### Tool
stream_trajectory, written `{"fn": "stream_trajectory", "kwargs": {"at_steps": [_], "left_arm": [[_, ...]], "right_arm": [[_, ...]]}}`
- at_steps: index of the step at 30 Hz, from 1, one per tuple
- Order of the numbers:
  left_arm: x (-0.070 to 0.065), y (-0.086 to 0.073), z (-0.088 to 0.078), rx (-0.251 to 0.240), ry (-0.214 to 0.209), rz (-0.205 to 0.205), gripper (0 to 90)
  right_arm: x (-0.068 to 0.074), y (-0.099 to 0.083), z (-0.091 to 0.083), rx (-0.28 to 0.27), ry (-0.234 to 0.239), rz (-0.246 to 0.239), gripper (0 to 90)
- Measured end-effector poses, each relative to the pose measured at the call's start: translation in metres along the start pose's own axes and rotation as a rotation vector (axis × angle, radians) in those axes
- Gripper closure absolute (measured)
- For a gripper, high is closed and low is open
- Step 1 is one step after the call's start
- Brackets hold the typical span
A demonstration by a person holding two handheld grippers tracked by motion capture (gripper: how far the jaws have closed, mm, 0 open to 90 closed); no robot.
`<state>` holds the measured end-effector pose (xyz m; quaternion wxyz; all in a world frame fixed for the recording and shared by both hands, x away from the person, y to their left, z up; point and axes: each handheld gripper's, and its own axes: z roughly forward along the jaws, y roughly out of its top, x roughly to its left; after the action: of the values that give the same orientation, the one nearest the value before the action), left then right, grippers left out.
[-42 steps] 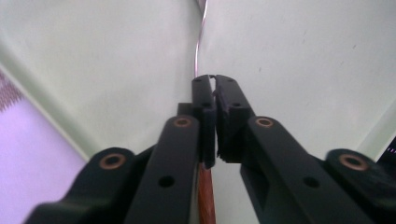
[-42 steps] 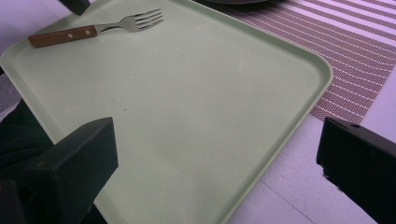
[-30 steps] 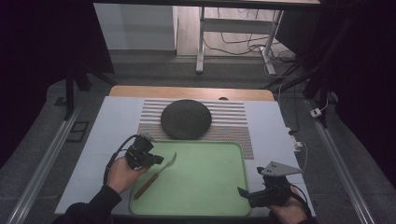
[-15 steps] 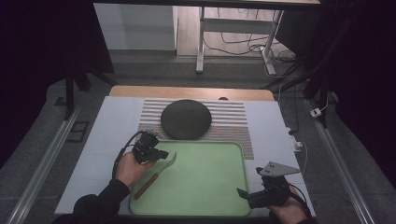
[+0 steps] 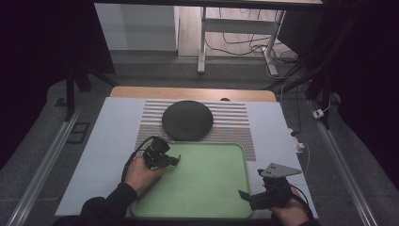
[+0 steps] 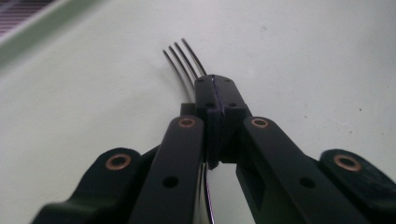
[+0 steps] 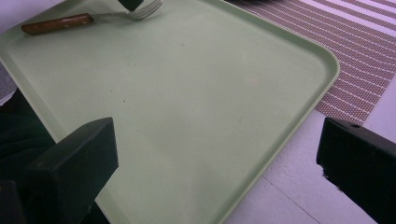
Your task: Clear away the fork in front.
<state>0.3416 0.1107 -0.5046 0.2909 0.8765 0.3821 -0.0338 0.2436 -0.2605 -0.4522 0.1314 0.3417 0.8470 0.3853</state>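
A fork with a wooden handle lies at the left end of the green tray. My left gripper is shut on the fork's neck. In the left gripper view the jaws meet just behind the tines, which stick out over the tray floor. My right gripper hovers at the tray's near right corner. Its jaws stand wide open with nothing between them, pointing across the tray toward the fork.
A dark round plate rests on a striped placemat just beyond the tray. A white sheet covers the table. A small white device with a cable lies by the table's right edge.
My left gripper has moved right along the fork, from beside the handle to its neck, and now clamps it. The right gripper has stayed put.
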Motion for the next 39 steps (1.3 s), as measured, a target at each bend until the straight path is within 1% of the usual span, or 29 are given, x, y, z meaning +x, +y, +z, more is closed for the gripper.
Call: {"fn": "stream_trajectory", "kwargs": {"at_steps": [1, 3, 4, 7, 9, 11, 13, 16, 17, 18, 19, 21, 29, 39], "left_arm": [[-0.002, 0.000, 0.002, 0.002, -0.004, -0.001, 88.5], [-0.004, 0.001, 0.003, 0.007, 0.004, 0.011, 88.5], [-0.004, 0.001, 0.002, -0.003, 0.003, 0.007, 88.5], [-0.006, 0.002, -0.001, -0.018, -0.011, 0.011, 88.5], [-0.010, 0.002, 0.001, -0.019, -0.029, 0.019, 88.5], [-0.014, 0.002, 0.006, -0.006, -0.043, 0.034, 88.5], [-0.018, 0.002, 0.012, 0.015, -0.045, 0.048, 88.5], [-0.021, 0.000, 0.021, 0.046, -0.025, 0.062, 88.5], [-0.020, 0.000, 0.022, 0.041, -0.026, 0.065, 88.5], [-0.019, -0.001, 0.021, 0.041, -0.029, 0.057, 88.5], [-0.017, -0.001, 0.021, 0.039, -0.022, 0.052, 88.5], [-0.014, -0.001, 0.018, 0.037, 0.005, 0.048, 88.5], [0.011, -0.007, 0.006, 0.034, 0.049, -0.033, 88.5], [0.040, -0.021, -0.012, 0.043, 0.080, -0.144, 88.5]], "right_arm": [[0.000, 0.000, 0.000, 0.000, 0.000, 0.000, 0.0], [0.000, 0.000, 0.000, 0.002, -0.001, 0.000, 0.0], [0.000, 0.000, 0.000, 0.002, -0.001, 0.001, 0.0], [0.000, 0.000, 0.000, 0.004, 0.002, 0.002, 0.0], [-0.001, 0.000, 0.000, 0.005, 0.003, 0.000, 0.0], [0.000, 0.000, 0.000, 0.006, 0.003, -0.001, 0.0], [0.000, 0.000, 0.000, 0.007, 0.003, -0.001, 0.0], [-0.001, 0.000, 0.000, 0.005, 0.003, 0.000, 0.0], [-0.001, 0.000, 0.000, 0.005, 0.003, 0.001, 0.0], [-0.001, 0.000, 0.000, 0.005, 0.004, 0.003, 0.0], [-0.001, 0.000, 0.000, 0.005, 0.004, 0.004, 0.0], [-0.001, 0.000, 0.000, 0.005, 0.007, 0.004, 0.0], [-0.002, 0.000, 0.000, 0.003, 0.008, 0.014, 0.0], [-0.002, 0.000, 0.000, 0.005, 0.009, 0.014, 0.0]]}}
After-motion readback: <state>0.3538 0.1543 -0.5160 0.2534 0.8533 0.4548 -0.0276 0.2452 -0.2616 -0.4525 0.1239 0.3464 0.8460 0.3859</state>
